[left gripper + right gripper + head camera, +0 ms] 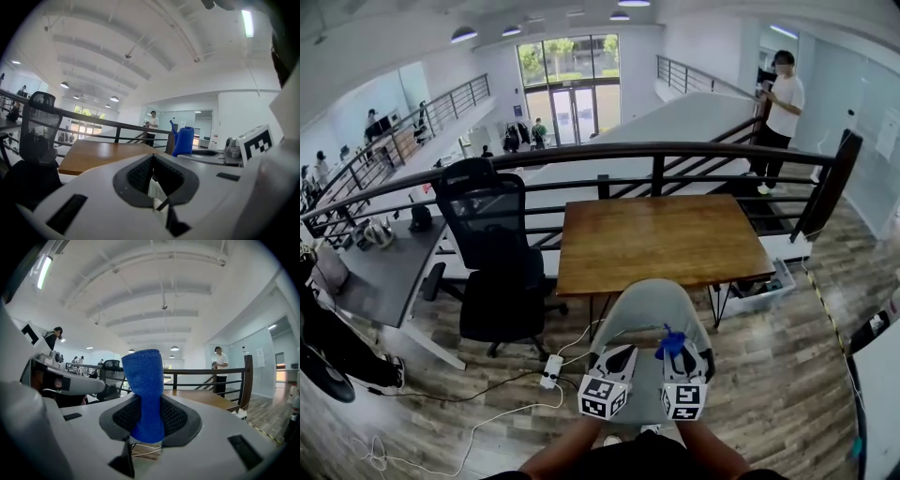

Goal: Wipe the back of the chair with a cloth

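A pale grey chair [645,309] stands tucked under the wooden table [661,239], its back towards me. Both grippers hover side by side just above that back, near the bottom of the head view. My right gripper [675,351] [147,423] is shut on a blue cloth [671,341] [144,380], which sticks up out of the jaws. The left gripper [616,354] [153,174] is shut with nothing in it. From the left gripper view the blue cloth [183,140] shows to the right, above the right gripper [243,146].
A black office chair [495,258] stands left of the table by a grey desk [380,267]. A dark railing [675,155] runs behind the table. A power strip [550,370] and white cables lie on the wooden floor. A person [780,103] stands at the back right.
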`<state>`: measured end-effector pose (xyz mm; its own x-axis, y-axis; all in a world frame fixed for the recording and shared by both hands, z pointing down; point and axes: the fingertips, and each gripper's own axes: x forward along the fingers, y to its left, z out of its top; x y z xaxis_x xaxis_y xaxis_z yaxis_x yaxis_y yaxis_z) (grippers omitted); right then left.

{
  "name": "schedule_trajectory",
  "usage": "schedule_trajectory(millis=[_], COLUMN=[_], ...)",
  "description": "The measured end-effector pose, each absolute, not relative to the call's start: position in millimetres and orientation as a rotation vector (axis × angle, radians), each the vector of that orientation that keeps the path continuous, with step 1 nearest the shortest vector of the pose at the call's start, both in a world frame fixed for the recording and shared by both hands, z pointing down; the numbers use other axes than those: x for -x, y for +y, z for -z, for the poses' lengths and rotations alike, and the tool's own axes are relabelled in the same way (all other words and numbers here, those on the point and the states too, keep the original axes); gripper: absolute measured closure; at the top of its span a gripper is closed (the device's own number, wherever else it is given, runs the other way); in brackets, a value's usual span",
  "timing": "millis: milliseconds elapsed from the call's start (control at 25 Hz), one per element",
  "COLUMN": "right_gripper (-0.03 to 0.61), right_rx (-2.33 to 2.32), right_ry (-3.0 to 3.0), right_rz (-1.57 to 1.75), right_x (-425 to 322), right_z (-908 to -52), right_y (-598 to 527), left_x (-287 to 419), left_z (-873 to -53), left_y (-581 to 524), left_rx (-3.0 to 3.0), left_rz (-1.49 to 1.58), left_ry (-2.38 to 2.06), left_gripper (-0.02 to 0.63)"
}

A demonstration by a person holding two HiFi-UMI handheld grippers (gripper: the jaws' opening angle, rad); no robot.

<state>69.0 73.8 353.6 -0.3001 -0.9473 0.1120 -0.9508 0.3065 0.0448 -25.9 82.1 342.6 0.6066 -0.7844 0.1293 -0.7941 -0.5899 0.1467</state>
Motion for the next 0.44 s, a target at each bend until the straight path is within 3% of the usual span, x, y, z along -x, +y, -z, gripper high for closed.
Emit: schedule_trajectory(millis=[440], right_gripper=[0.454], right_rx=[-1.784], right_ry=[-2.408], right_rz=[-0.007], right_x=[-75], right_z=[-354], right_y=[104], left_x=[16], left_z=[-339], left_y=[115], left_rx=[-2.678], left_rz=[-0.053], left_ry=[-1.265], left_gripper=[0.616])
